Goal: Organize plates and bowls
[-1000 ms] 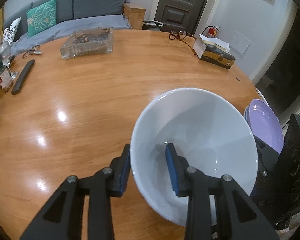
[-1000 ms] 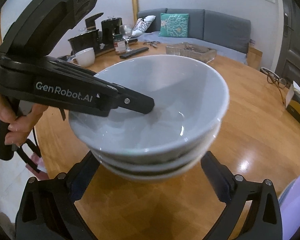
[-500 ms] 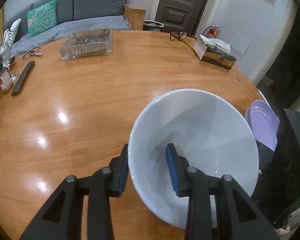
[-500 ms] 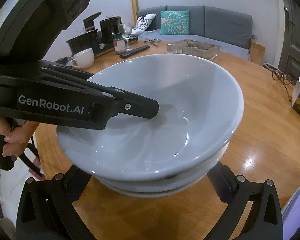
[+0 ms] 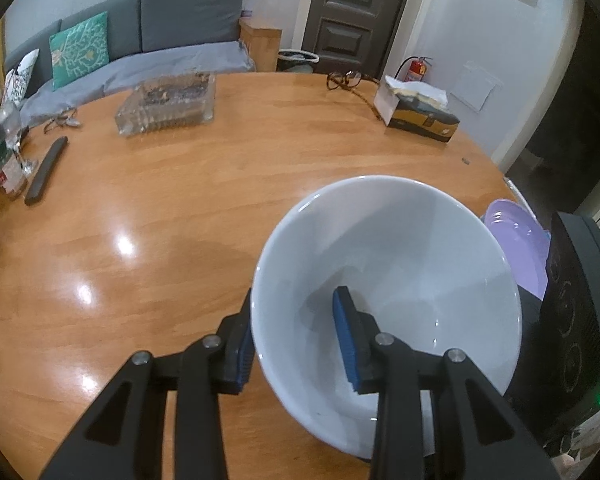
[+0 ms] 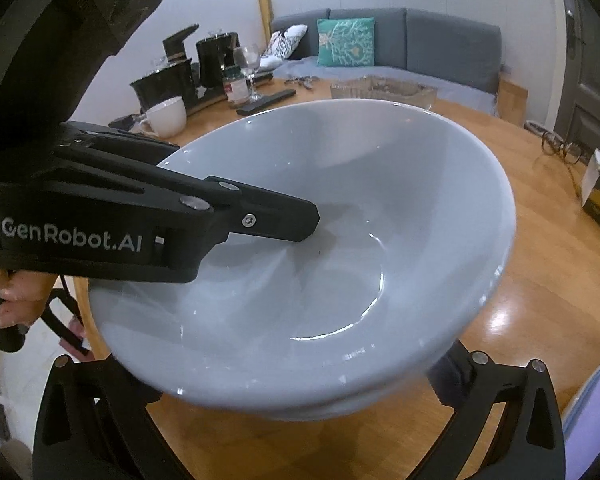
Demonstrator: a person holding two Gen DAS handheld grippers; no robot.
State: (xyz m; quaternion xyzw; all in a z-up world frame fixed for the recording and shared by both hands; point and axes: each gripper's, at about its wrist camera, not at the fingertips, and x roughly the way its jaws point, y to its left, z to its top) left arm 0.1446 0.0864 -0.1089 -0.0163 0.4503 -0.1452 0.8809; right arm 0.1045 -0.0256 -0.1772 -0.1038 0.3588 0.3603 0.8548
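We pinch the white bowl's [image 5: 400, 264] glazed rim, lower right of frame, in our left gripper [image 5: 294, 336]; it's stiff, slippery, breakable. Our right gripper [image 6: 296, 408] gapes around the stack.

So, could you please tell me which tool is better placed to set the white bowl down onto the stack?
Probably the left tool: it is clamped on the white bowl's rim, one finger inside, one outside. The right tool is open, its fingers either side of the stacked bowls below.
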